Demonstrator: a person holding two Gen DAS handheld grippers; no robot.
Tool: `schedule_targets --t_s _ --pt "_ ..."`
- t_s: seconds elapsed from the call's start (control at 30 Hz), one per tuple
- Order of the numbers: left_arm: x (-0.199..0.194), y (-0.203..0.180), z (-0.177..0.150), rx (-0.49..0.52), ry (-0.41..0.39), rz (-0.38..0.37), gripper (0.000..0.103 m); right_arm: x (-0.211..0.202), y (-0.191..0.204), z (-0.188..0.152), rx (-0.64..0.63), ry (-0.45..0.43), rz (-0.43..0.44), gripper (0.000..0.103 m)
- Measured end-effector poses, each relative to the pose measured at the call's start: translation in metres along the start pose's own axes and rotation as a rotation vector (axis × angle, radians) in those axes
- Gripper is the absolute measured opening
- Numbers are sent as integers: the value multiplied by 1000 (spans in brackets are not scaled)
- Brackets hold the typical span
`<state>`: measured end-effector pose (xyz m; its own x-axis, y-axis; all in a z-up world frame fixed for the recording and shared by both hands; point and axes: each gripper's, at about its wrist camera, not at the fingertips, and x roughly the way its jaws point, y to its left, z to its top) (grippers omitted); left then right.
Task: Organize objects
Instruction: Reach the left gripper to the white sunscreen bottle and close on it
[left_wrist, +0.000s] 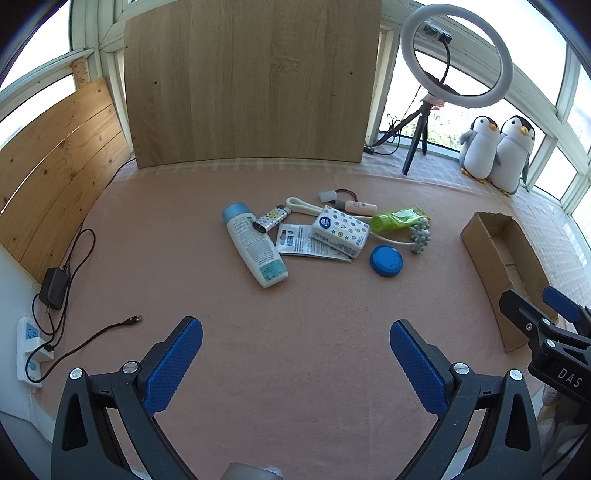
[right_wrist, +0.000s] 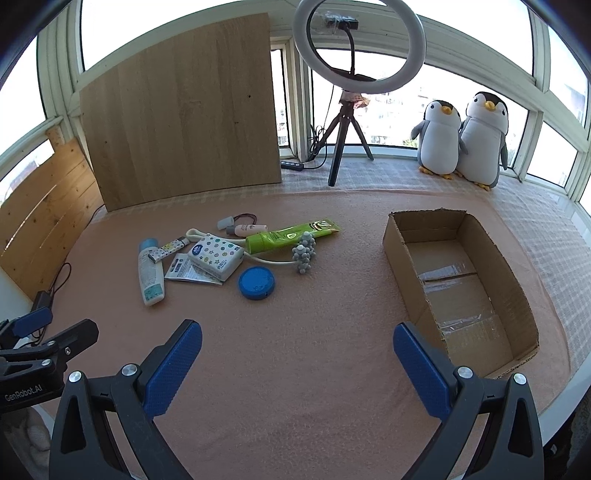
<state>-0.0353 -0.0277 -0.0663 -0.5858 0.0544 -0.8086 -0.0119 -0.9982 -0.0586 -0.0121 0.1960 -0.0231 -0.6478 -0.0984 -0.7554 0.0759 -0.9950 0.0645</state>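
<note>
Nothing is sorted yet: my left tool (left_wrist: 295, 343) and right tool (right_wrist: 297, 345) hang spread and empty. The box (right_wrist: 517, 295) holds nothing; bottle (left_wrist: 255, 245), tissues (left_wrist: 340, 230), tube (right_wrist: 288, 233) and lid (right_wrist: 256, 283) lie heaped on the worktop (left_wrist: 295, 369).

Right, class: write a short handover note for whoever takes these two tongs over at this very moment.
Left tongs: open, holding nothing, hovering over the pink cloth.
Right tongs: open, holding nothing, near the open brown cardboard box.
Things: white lotion bottle with blue cap, round blue lid, green tube, patterned tissue pack and smaller items lie clustered mid-cloth.
Done: nothing in the box.
Left: probably move each item into it.
</note>
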Motion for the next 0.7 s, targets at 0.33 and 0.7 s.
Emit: schedule_targets --t_s 0.33,0.7 --pt "47 30 -1 -72 77 -1 86 46 -6 19 -21 53 14 101" --pt "111 79 65 -146 76 90 66 92 -7 36 6 165 72 75"
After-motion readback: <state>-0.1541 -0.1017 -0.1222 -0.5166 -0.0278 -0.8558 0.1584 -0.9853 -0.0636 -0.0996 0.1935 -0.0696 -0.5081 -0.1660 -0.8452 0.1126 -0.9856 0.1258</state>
